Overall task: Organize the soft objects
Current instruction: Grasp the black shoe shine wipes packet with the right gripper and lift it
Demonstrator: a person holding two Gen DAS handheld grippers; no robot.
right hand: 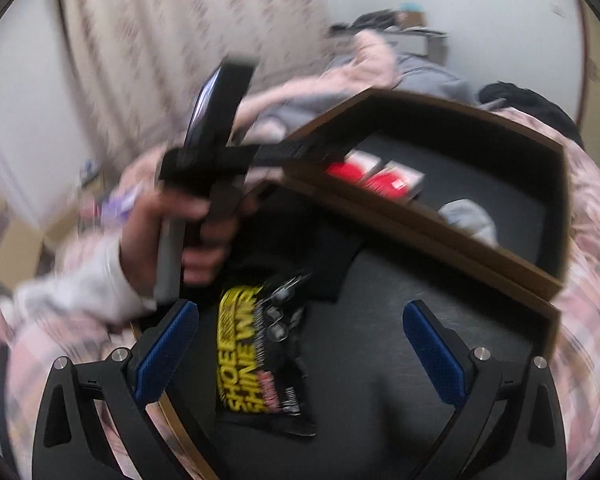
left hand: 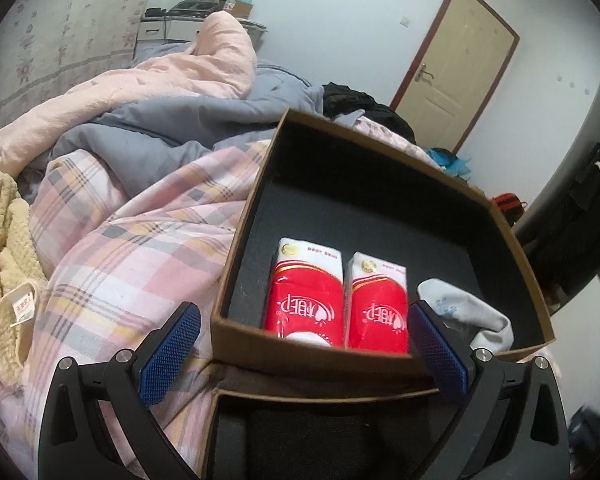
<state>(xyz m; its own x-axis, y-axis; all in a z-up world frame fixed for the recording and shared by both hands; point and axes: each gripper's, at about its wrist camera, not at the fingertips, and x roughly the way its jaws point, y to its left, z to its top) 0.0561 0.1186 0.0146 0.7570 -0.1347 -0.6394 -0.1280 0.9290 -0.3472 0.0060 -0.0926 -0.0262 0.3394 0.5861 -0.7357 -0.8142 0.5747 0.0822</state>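
Left wrist view: the left gripper (left hand: pixel 304 350) hovered with its jaws spread wide and nothing between the blue pads (left hand: pixel 172 354), poised above the near wall of an open brown cardboard box (left hand: pixel 244 216) with a dark lining. The box rested on a bed covered by a pink plaid sheet (left hand: pixel 140 248). Inside, against the near wall, two red-and-white tissue packs (left hand: pixel 304 300) lay side by side, touching. A grey-white sock (left hand: pixel 472 312) lay crumpled just beside the right-hand pack, toward the near right corner of the box. A cream fleece garment (left hand: pixel 4 256) lay on the sheet at the left edge of the view, well apart from the box. A pink and grey quilt (left hand: pixel 172 92) was heaped beyond it, and a closed door (left hand: pixel 456 68) stood in the far wall.

Right wrist view (motion-blurred): the right gripper (right hand: pixel 300 348) was likewise spread wide and empty, above a second dark-lined box (right hand: pixel 548 320) set against the first. A black packet with yellow lettering (right hand: pixel 256 356) lay on that box's floor between the pads. The person's left hand (right hand: pixel 172 232), in a pale sleeve (right hand: pixel 84 288), gripped the handle of the other gripper, whose fingers reached over the first box's rim. The red packs and the sock appeared within that box.
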